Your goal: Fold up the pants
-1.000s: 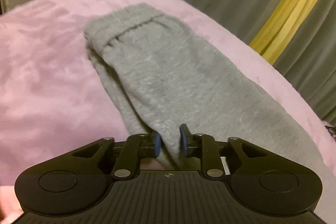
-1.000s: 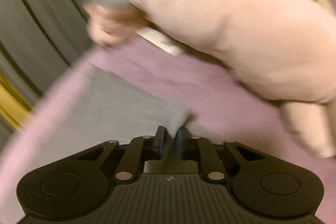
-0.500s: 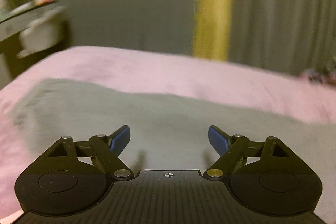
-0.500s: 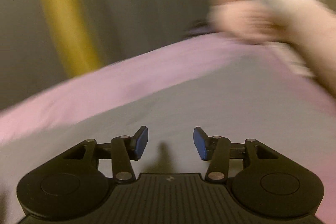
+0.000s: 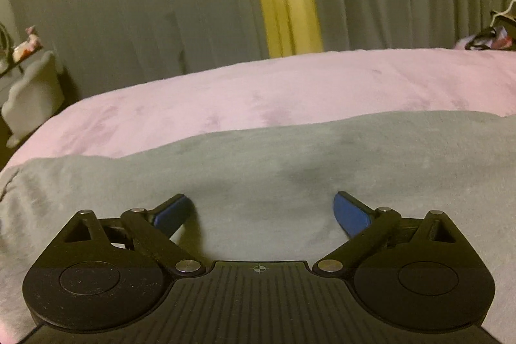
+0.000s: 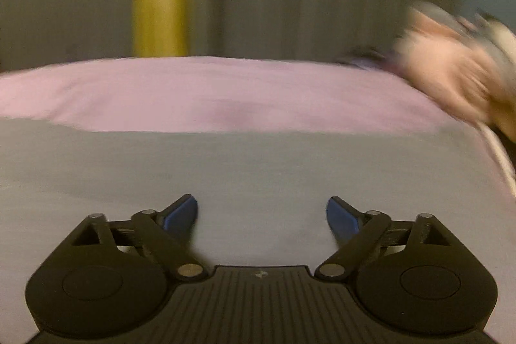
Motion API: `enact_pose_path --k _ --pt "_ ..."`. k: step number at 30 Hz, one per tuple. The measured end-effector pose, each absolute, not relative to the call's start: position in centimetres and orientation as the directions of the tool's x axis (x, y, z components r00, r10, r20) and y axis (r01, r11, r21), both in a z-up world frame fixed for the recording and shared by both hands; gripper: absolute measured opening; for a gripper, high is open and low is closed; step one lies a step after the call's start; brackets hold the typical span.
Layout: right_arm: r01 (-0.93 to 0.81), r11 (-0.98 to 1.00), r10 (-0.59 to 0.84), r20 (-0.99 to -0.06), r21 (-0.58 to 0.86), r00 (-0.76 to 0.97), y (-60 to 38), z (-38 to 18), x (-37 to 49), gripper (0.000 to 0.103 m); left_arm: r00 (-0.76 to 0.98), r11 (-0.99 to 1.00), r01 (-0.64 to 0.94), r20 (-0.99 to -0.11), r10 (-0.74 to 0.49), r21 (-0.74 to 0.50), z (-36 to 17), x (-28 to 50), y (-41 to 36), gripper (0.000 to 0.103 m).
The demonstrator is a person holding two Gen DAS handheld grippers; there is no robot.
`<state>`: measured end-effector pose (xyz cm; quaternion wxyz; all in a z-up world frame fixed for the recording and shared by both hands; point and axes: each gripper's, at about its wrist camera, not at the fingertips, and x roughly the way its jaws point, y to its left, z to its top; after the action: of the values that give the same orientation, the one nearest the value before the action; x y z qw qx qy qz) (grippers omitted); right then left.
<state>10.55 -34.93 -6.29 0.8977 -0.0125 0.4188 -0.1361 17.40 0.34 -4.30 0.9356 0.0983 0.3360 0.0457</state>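
Lying crosswise just ahead of both grippers, the grey pants [image 5: 290, 170] run left-right; the left gripper [image 5: 262, 210] and right gripper [image 6: 262, 211], jaws just opened, stand spread and empty.

Pants [image 5: 290, 170]: laid flat on the bed [image 5: 258, 92], along its near edge, running across both wrist views.
Left gripper [image 5: 261, 210]: over the pants, near side; nothing between its fingers.
Right gripper [image 6: 262, 211]: over the pants, near side; nothing between its fingers.
Curtain [image 5: 129, 5]: behind the bed's far edge.
Soft toy [image 6: 458, 73]: on the bed toward its far right corner, beyond the pants, blurred.
Small clutter [image 5: 487, 37]: far right edge of bed; kind unclear.
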Motion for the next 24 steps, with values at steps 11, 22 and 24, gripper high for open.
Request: enact_pose_path --k 11,22,24 --pt "0.753 0.651 -0.557 -0.732 -0.092 0.392 -50.3 1.3 -5.5 0.074 0.641 0.887 -0.391 -0.619 0.454 0.246 -1.1 11.7 11.0 0.1" --pt "0.789 0.516 -0.276 -0.807 0.335 0.523 -50.7 0.2 -5.9 0.037 0.673 0.91 -0.413 -0.681 0.288 -0.024 0.8 4.7 10.0 0.1" --pt "0.8 0.498 -0.267 -0.818 0.336 0.51 -50.6 -0.5 -5.5 0.024 0.685 0.916 -0.397 -0.685 0.25 -0.063 0.4 4.6 9.3 0.1"
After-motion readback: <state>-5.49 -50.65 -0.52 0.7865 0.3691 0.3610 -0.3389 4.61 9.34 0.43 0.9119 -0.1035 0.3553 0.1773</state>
